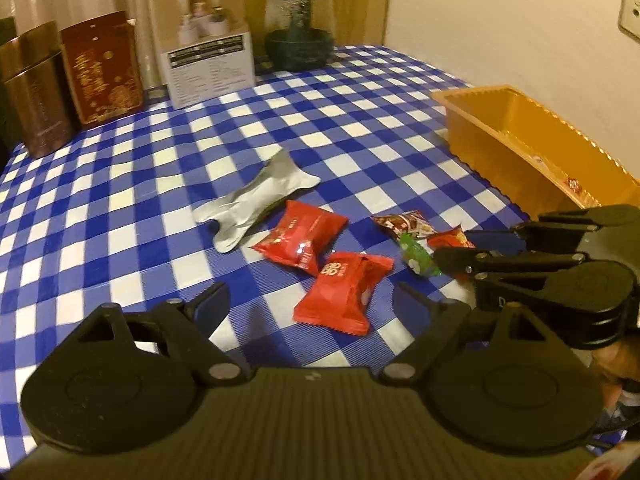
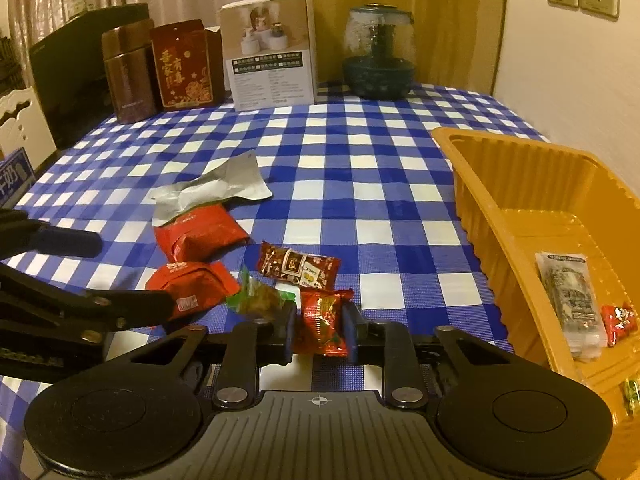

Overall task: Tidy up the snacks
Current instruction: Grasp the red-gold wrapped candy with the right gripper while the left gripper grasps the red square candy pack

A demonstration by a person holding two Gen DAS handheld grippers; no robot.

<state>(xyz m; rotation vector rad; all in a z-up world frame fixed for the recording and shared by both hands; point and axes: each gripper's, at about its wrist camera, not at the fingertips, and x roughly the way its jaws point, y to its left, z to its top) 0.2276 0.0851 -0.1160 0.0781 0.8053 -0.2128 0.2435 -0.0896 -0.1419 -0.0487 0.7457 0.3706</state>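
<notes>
Right gripper pinches red candy.
Left gripper spread over red packet; orange tray at right.

Blue checked table, snack packets, silver pouch, orange tray, boxes, jar

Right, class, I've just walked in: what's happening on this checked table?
A person with two handheld grippers is sorting snacks into the orange tray. The right gripper is shut on a small red candy packet. The left gripper is open above a red snack packet. Several packets lie loose on the cloth.
</notes>
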